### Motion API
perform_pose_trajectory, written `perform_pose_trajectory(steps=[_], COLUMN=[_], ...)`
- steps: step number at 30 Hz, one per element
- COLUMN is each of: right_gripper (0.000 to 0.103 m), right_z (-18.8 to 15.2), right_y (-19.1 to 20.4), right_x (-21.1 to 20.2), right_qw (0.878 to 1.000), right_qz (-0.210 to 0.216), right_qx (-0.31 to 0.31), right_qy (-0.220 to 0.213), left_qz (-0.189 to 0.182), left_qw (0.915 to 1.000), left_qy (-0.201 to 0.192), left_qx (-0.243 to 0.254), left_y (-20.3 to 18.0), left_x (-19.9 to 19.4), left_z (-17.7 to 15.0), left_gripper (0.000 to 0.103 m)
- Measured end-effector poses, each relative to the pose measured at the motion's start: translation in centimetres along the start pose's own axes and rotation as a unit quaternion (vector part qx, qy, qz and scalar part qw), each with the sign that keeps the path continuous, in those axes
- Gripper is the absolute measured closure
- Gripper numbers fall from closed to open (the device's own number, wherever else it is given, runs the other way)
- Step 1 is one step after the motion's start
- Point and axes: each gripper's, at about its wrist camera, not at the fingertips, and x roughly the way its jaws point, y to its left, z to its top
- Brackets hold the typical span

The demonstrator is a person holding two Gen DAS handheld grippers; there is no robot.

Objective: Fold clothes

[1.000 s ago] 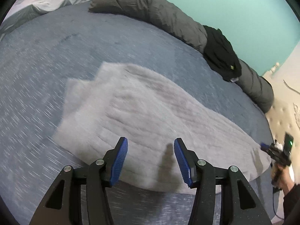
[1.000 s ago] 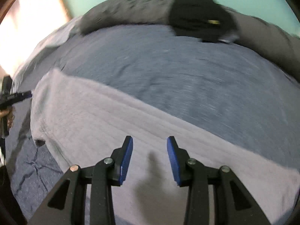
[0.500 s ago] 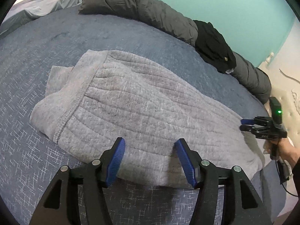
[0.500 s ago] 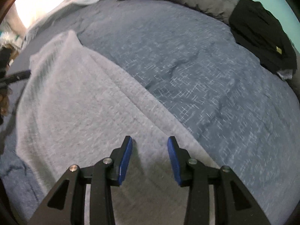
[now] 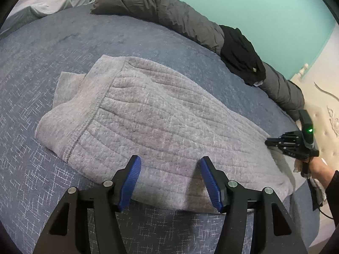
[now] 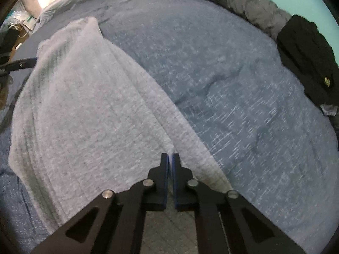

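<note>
Grey ribbed knit sweater (image 5: 152, 127) lies spread flat on the blue bedspread (image 5: 63, 48), long axis running across the near part of the bed, one folded end with a seam and a loose flap sticking out on the side away from the right gripper. Fabric slightly rumpled, ribs visible.

Right gripper (image 6: 170, 158) sits at the sweater's far-side edge near its other end; jaws have just closed, blue pads nearly touching, with a ridge of grey knit bunched up right at the tips. Looks pinched on the sweater edge. In the left wrist view the same right gripper (image 5: 273, 141) shows at that end of the sweater, green light on its body, a hand (image 5: 315, 165) and dark sleeve behind it.

Left gripper (image 5: 170, 167) hovers over the sweater's near edge, jaws wide apart and just been opening a bit more, knit below and between the pads, not clamped.

Beyond the sweater: bare bedspread, then a long dark grey rolled duvet (image 5: 169, 14) along the bed's far side, a black garment (image 5: 241, 55) draped on it. Light grey pillow (image 5: 48, 2) at the bed's far corner. Teal wall (image 5: 254, 6) behind the duvet. Cream tufted headboard (image 5: 324, 114) past the right gripper's end of the sweater. Right wrist view is motion-blurred.
</note>
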Motion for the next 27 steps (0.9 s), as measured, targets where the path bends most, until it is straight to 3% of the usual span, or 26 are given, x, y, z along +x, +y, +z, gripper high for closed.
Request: perform_pose_trajectory(steps=[8,17,19,22,27], right_gripper=[0.1,0.1,0.1,0.087,0.077], right_z=[1.0,0.9,0.7,0.6,-1.8], right_y=[-0.8,-1.1,-1.5,-1.1,0.5], right_x=[-3.4,2.1,1.6,-0.8,-5.1], right_qw=[0.998,0.996,0.995,0.991,0.982], right_qz=[-0.054,-0.088,-0.086,-0.109,-0.062], right_qx=[0.002,0.029,0.045,0.062,0.147], right_qy=[-0.041,0.017,0.006,-0.038,-0.102], left_qz=[-0.003,-0.001,0.0,0.0,-0.003], left_qw=[1.0,0.9999,0.9998,0.9997,0.9993], left_qy=[-0.002,-0.005,-0.008,-0.01,-0.006], left_qx=[-0.006,-0.012,-0.017,-0.024,-0.036], left_y=[0.1,0.3,0.6,1.1,1.2], left_x=[-0.3,-0.8,-1.0,-1.2,-1.3], left_z=[0.0,0.1,0.2,0.4,0.5], left_gripper=[0.041,0.04,0.04,0.04,0.04])
